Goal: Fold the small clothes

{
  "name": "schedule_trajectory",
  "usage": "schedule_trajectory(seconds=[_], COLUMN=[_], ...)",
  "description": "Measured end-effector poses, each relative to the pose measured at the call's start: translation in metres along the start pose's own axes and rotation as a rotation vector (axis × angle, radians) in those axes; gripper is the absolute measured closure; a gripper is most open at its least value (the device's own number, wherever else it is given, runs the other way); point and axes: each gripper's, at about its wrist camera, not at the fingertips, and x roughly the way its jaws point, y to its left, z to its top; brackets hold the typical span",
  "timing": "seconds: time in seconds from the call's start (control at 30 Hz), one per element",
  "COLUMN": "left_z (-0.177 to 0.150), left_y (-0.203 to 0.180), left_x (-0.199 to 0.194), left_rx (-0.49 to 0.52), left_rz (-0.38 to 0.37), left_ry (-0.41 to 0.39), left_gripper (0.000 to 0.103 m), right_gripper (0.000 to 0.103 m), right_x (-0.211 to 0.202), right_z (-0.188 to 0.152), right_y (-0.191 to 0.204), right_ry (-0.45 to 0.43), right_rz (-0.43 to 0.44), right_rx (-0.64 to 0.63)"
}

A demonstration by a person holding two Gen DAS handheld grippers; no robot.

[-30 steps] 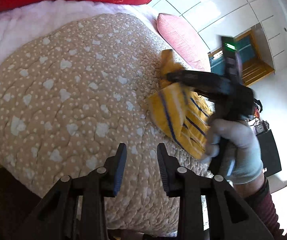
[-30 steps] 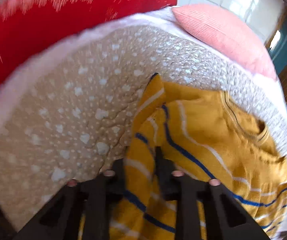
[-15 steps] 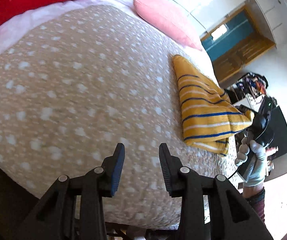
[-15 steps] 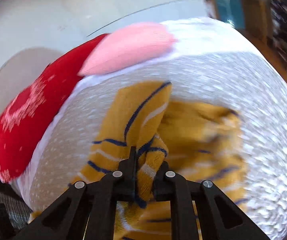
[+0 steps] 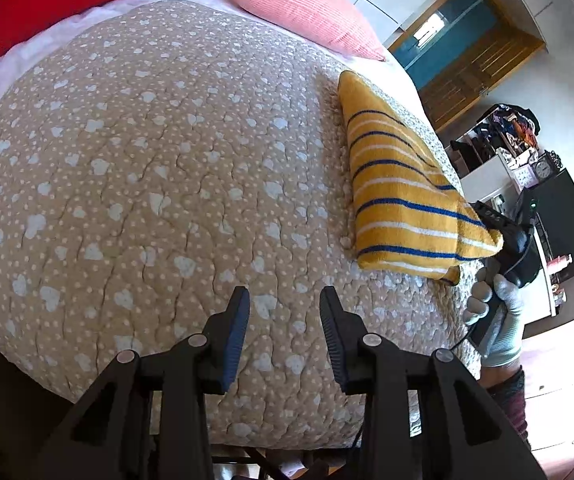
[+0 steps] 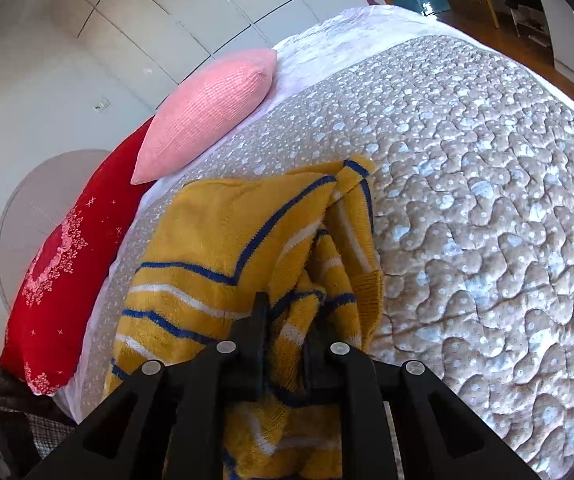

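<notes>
The yellow striped top lies folded into a small bundle on the spotty quilt, right in front of the right gripper. That gripper pinches a thick fold of the top at its near end. The left gripper is partly open with nothing in it, and the top sits far off to its right. The folding looks almost done; the top may only need letting go and a pat flat. No baskets or boxes show.
</notes>
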Motion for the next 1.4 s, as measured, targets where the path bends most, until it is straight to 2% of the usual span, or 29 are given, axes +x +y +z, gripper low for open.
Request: schedule_trajectory(seconds=[0.03, 0.07, 0.17, 0.27, 0.37, 0.43, 0.47, 0.53, 0.57, 0.6, 0.63, 0.67, 0.77, 0.87, 0.97, 1.07, 1.1, 1.13, 1.17, 1.23, 1.3, 1.37, 1.4], left_z=[0.001, 0.003, 0.014, 0.029, 0.042, 0.047, 0.049, 0.050, 0.049, 0.047, 0.044, 0.044, 0.047, 0.057, 0.070, 0.081, 0.083, 0.085, 0.087, 0.089, 0.090, 0.092, 0.095], left_y=[-0.001, -0.003, -0.018, -0.045, -0.066, -0.075, -0.078, -0.087, -0.091, -0.096, -0.100, -0.103, -0.108, -0.100, -0.088, -0.079, -0.075, -0.072, -0.070, -0.065, -0.063, -0.068, -0.072], left_x=[-0.001, -0.001, 0.000, 0.007, 0.027, 0.049, 0.060, 0.087, 0.096, 0.107, 0.116, 0.120, 0.110, 0.087, 0.072, 0.071, 0.072, 0.074, 0.075, 0.079, 0.087, 0.099, 0.107], left_rx=[0.007, 0.017, 0.066, 0.141, 0.178, 0.178, 0.179, 0.199, 0.216, 0.242, 0.268, 0.283, 0.314, 0.293, 0.255, 0.214, 0.203, 0.196, 0.193, 0.200, 0.206, 0.221, 0.226], left_rz=[0.004, 0.006, 0.008, 0.001, -0.015, -0.026, -0.022, 0.004, 0.014, 0.031, 0.044, 0.054, 0.034, -0.011, -0.005, 0.009, 0.007, 0.001, -0.005, -0.037, -0.075, -0.118, -0.135], left_ry=[-0.002, -0.003, -0.015, -0.049, -0.049, -0.021, -0.003, 0.042, 0.056, 0.072, 0.088, 0.092, 0.102, 0.061, 0.007, -0.002, 0.003, 0.011, 0.021, 0.046, 0.062, 0.067, 0.068], left_gripper=[0.068, 0.068, 0.068, 0.066, 0.065, 0.065, 0.065, 0.065, 0.063, 0.056, 0.054, 0.054, 0.054, 0.054, 0.054, 0.054, 0.053, 0.053, 0.052, 0.047, 0.036, 0.032, 0.027], right_gripper=[0.089, 0.079, 0.077, 0.077, 0.077, 0.077, 0.077, 0.077, 0.079, 0.080, 0.075, 0.071, 0.070, 0.070, 0.070, 0.068, 0.068, 0.068, 0.066, 0.055, 0.049, 0.026, 0.023], right_x=[-0.006, -0.014, -0.040, -0.055, -0.048, -0.037, -0.032, -0.023, -0.018, -0.014, -0.010, -0.011, -0.023, -0.043, -0.047, -0.023, -0.006, 0.010, 0.022, 0.011, -0.010, -0.025, -0.025], right_z=[0.001, 0.002, 0.009, 0.016, 0.015, 0.007, 0.001, -0.014, -0.022, -0.027, -0.029, -0.028, -0.023, -0.014, 0.002, 0.020, 0.023, 0.027, 0.027, 0.028, 0.025, 0.022, 0.023], right_y=[-0.002, 0.003, 0.013, 0.023, 0.046, 0.062, 0.068, 0.074, 0.072, 0.065, 0.054, 0.041, 0.021, 0.034, 0.045, 0.048, 0.043, 0.039, 0.031, 0.022, 0.016, 0.009, 0.005], right_ry=[-0.004, -0.024, -0.106, -0.123, -0.047, 0.017, 0.046, 0.085, 0.091, 0.089, 0.085, 0.085, 0.083, -0.001, -0.051, -0.015, 0.032, 0.084, 0.100, 0.048, -0.032, -0.082, -0.076], right_rz=[-0.007, -0.038, -0.086, -0.014, 0.108, 0.144, 0.136, 0.020, -0.076, -0.172, -0.238, -0.202, -0.104, -0.093, -0.053, -0.021, -0.052, -0.127, -0.203, -0.169, -0.134, -0.129, -0.128], right_rx=[-0.009, -0.025, -0.058, -0.055, -0.078, -0.109, -0.136, -0.222, -0.270, -0.299, -0.305, -0.272, -0.174, -0.210, -0.211, -0.200, -0.192, -0.196, -0.193, -0.138, -0.084, -0.067, -0.065])
